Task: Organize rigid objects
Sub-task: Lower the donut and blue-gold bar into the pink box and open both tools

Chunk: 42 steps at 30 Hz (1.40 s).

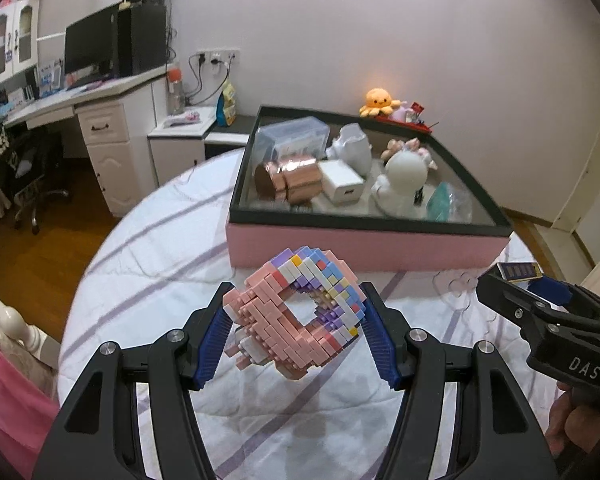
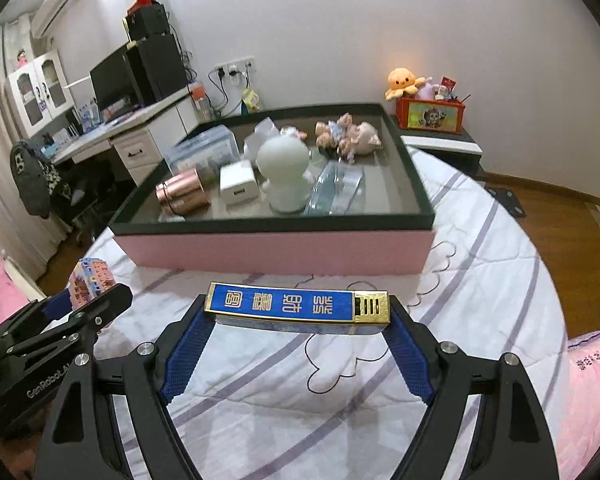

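Currently both grippers are held side by side above the bedspread (image 2: 480, 264), fingers pointing toward the pink box (image 1: 364, 246), which sits on the bed just ahead of them. Box has a dark rim and holds, left to right: clear plastic case (image 1: 294, 136), copper-coloured cylinder (image 1: 290, 180), white charger cube (image 1: 342, 182), white round-headed figurine (image 1: 404, 178), clear teal-tinted packet (image 1: 448, 200); small pig dolls (image 2: 350, 134) at the back right. Left gripper (image 1: 298, 320) is level, its blue-padded fingers clamped on a block-built donut (image 1: 300, 314) — pink bricks one side, purple/white/blue the other, hole in the middle. Donut is tilted, pinched across its outer edges, hanging clear of the bedspread, short of the box's near wall. Right gripper (image 2: 298, 322) is also level, fingers clamped on the two short ends of a blue-and-gold flat box (image 2: 298, 308), which lies crosswise between the fingertips, printed face up, gold end at the right finger. It is off the bed, near the box's front wall but apart from it. In the left wrist view the right gripper shows at the right edge, beside the left one.
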{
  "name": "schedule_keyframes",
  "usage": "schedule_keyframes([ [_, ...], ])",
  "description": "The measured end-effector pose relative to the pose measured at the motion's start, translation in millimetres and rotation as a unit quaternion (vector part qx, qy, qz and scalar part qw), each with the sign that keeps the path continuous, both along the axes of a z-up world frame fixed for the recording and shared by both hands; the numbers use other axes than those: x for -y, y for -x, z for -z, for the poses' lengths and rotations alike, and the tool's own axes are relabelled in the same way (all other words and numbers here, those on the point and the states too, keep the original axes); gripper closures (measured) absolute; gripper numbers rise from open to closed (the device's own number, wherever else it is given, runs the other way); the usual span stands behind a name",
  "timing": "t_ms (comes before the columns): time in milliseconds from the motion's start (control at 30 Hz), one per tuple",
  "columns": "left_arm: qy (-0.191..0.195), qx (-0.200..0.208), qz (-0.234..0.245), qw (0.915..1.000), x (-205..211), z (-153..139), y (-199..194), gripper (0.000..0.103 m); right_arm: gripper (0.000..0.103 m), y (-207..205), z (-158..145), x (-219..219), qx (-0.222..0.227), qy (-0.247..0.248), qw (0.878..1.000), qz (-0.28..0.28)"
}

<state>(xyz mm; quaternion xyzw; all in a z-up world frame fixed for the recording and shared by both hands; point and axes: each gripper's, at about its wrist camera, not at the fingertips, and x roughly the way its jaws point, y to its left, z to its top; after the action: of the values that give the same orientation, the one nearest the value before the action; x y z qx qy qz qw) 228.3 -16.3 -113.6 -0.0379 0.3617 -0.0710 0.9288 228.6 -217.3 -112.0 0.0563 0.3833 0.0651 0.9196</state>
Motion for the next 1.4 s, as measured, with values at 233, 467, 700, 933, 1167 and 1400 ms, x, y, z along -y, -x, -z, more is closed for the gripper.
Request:
schedule_keyframes([
  [233, -0.004, 0.026, 0.004, 0.9997, 5, -27, -10, 0.04, 0.019, -7, -17, 6, 0.021, -0.009, 1.0, -0.002],
  [467, -0.008, 0.054, 0.013, 0.9984, 16, -53, -42, 0.04, 0.019, -33, -44, 13, 0.056, -0.002, 0.998, -0.003],
  [700, -0.009, 0.055, 0.022, 0.9982, 30, -58, -96, 0.04, 0.019, -82, -54, 22, 0.063, 0.01, 0.998, -0.006],
  [933, -0.012, 0.04, 0.029, 0.9987, 43, -42, -131, 0.04, 0.019, -115, -35, 23, 0.037, 0.009, 0.999, -0.011],
  [1167, -0.026, 0.017, 0.025, 0.9992, 48, -26, -148, 0.033, 0.017, -133, -18, 21, 0.017, 0.008, 1.0, -0.02],
  [1400, -0.03, 0.036, -0.009, 0.9989, 31, -32, -135, 0.0, 0.0, -133, -10, 25, 0.004, -0.003, 1.0, -0.011],
])
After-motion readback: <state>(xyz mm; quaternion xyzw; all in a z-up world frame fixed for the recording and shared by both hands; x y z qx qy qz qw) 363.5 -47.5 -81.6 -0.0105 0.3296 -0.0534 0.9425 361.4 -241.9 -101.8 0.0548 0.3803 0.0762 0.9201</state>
